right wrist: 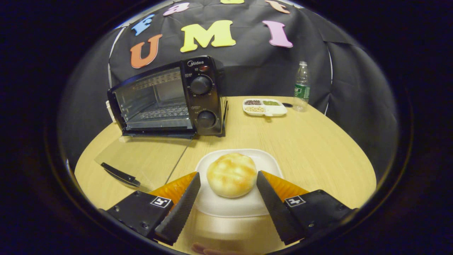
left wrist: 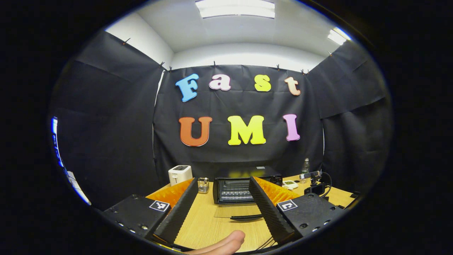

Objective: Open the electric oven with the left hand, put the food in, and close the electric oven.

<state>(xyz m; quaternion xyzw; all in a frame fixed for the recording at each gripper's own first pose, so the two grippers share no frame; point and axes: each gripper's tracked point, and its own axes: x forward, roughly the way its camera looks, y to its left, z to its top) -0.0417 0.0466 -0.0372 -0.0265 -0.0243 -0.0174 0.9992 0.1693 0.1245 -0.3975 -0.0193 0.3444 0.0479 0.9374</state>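
Golden and soft-looking, the bun [right wrist: 231, 174] sits on its white plate [right wrist: 272, 166] near the table's front edge, right gripper [right wrist: 228, 189] spread wide either side, not touching. It looks light and squashable, so I'd pinch its flanks gently. Left gripper [left wrist: 223, 196] hangs open, empty, facing the oven [right wrist: 166, 99], its door [right wrist: 141, 159] lying flat.

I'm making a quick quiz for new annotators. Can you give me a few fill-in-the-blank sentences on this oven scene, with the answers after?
1. The door of the electric oven is ____, lying flat on the table.
2. The bun sits on a white ____.
3. The right gripper has its fingers on either side of the bun, apart from it, so it is ____.
4. Right of the divided dish stands a plastic ____.

Missing words: open; plate; open; bottle
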